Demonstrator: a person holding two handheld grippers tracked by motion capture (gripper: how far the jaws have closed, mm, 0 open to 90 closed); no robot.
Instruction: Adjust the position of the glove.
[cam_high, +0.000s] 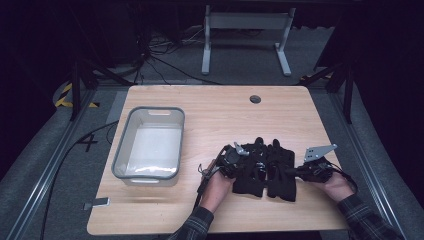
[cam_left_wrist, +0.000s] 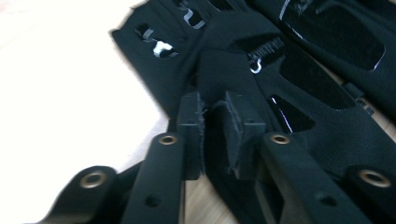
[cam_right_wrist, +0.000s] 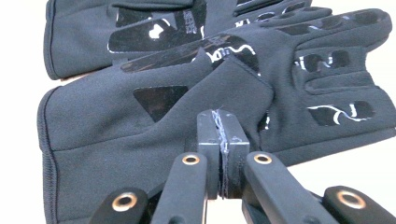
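Two black gloves (cam_high: 267, 172) lying side by side on the near right part of the light wooden table (cam_high: 220, 112), cuffs toward the person, glove tips pointing away. Flanked by both hands: left hand (cam_high: 216, 187) at the left glove (cam_high: 250, 172), right hand (cam_high: 337, 185) at the right glove (cam_high: 282, 175).

Left gripper (cam_left_wrist: 215, 135) down at the cuff end of its glove (cam_left_wrist: 299, 107), with a raised fold of black fabric sitting in the narrow gap between the two fingers (cam_left_wrist: 190, 133). Fingers nearly together on that fold, probably pinching it, though blur and black on black make firm contact hard to confirm. Glossy patches and small printed marks visible on the glove's surface, bare table pale to the left of it.

Right gripper (cam_right_wrist: 222, 154) clamped tight, fingers (cam_right_wrist: 208, 149) pressed together on a thin edge of fabric from the nearer glove (cam_right_wrist: 140, 121); a frayed line of material showing between them. Fabric pulled up into a peak just beyond the fingers. Second glove (cam_right_wrist: 116, 37) lying behind the first, touching or slightly overlapping it.

Grey three-cornered plate (cam_high: 319, 150) standing up over the right gripper in the high view.

Clear plastic bin (cam_high: 150, 145) with a grey rim on the left side of the table, well apart from the gloves. Round hole (cam_high: 255, 99) near the far edge of the table. Small dark flat object (cam_high: 97, 203) at the near left corner, too small to identify
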